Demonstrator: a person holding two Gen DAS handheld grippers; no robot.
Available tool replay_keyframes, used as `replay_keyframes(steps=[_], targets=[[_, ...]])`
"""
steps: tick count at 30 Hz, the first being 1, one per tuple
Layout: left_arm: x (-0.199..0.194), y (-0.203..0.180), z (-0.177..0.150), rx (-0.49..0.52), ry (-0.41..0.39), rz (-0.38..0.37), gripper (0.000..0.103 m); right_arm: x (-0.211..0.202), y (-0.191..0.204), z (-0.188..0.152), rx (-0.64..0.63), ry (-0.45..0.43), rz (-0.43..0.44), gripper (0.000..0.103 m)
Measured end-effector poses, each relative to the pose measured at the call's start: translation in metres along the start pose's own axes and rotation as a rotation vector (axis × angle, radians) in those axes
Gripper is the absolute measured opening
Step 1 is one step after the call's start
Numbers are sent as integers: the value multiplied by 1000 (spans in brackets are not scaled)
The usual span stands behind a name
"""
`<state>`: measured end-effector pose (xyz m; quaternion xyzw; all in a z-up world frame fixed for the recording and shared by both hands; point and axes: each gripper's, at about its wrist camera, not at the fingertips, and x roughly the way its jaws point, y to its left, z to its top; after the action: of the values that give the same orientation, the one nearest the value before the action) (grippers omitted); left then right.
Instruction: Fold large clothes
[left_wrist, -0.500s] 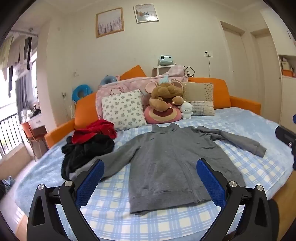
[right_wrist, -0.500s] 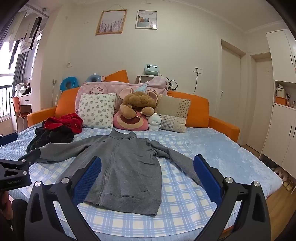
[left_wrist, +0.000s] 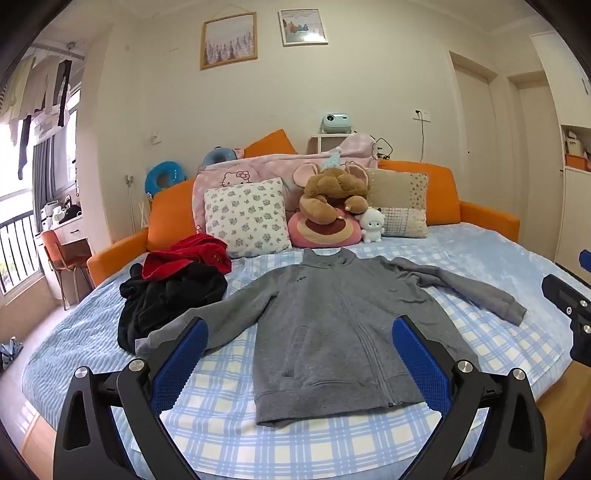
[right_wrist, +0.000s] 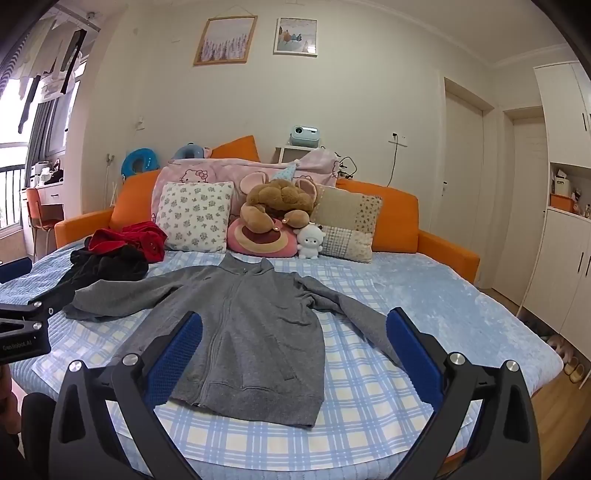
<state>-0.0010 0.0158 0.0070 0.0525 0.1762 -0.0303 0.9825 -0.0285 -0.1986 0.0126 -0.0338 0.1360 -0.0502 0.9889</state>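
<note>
A grey zip sweatshirt (left_wrist: 332, 325) lies flat, front up, on the blue checked sheet (left_wrist: 280, 439), sleeves spread to both sides, hem toward me. It also shows in the right wrist view (right_wrist: 251, 332). My left gripper (left_wrist: 299, 354) is open and empty, held above the near edge of the bed in front of the hem. My right gripper (right_wrist: 293, 347) is open and empty too, held short of the hem and right sleeve. Each gripper's body shows at the edge of the other's view.
A pile of black and red clothes (left_wrist: 173, 288) lies by the left sleeve. Pillows and plush toys (left_wrist: 332, 206) line the orange headboard (left_wrist: 439, 184). Wooden floor and white cupboards (right_wrist: 565, 240) are on the right, a desk and chair (left_wrist: 62, 251) on the left.
Both views have shifted only slightly; the sweatshirt lies as before and both grippers stay open.
</note>
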Motion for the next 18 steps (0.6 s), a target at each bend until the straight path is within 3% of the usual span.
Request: replay_keyframes(steps=[18], targets=[[2,8,-3,-23,3,16,101,15,5,-8,-8,7,-7,99]])
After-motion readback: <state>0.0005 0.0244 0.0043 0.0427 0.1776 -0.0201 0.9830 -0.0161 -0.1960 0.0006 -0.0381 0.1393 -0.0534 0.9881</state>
